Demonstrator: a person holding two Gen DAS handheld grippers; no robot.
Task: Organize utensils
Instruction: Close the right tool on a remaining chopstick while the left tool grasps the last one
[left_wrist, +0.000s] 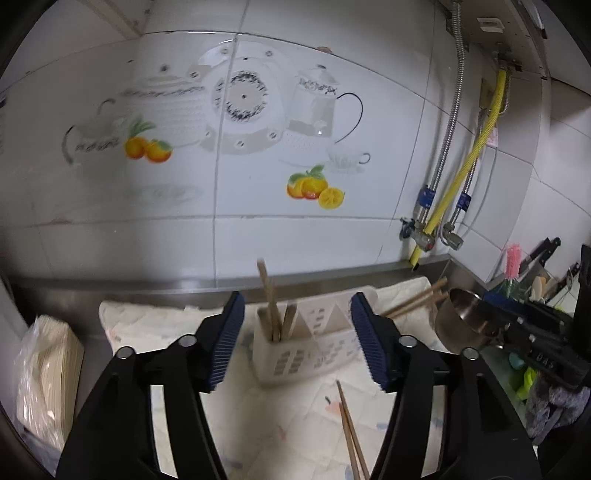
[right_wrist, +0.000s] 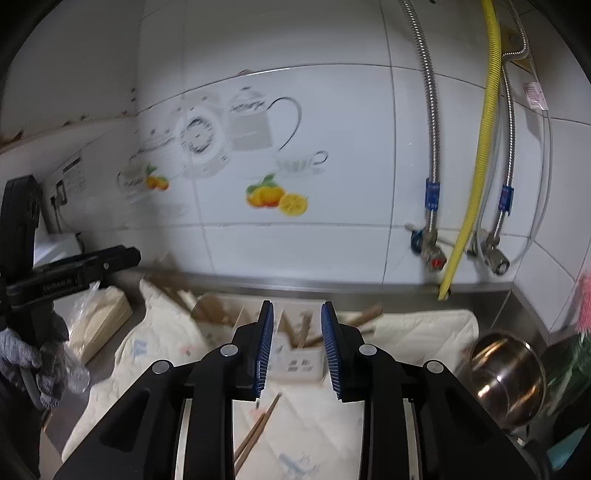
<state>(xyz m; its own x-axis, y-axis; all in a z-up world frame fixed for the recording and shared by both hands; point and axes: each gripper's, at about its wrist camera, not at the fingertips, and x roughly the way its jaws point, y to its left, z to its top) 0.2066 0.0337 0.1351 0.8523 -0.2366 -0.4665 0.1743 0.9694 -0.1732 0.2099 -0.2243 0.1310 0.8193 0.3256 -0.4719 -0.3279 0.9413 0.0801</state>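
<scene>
A white slotted utensil caddy stands on a pale cloth against the tiled wall. Several wooden chopsticks stand upright in its left compartment. A loose pair of chopsticks lies on the cloth in front of it, and more chopsticks lie behind it to the right. My left gripper is open wide, short of the caddy, with nothing between its blue pads. In the right wrist view my right gripper is open a little and empty. It faces the caddy, with the loose pair below it.
A steel pot sits at the cloth's right edge, beside a pink brush and knives in the corner. A plastic bag of wooden sticks lies to the left. Hoses and valves run down the wall. A gloved hand holds the left gripper.
</scene>
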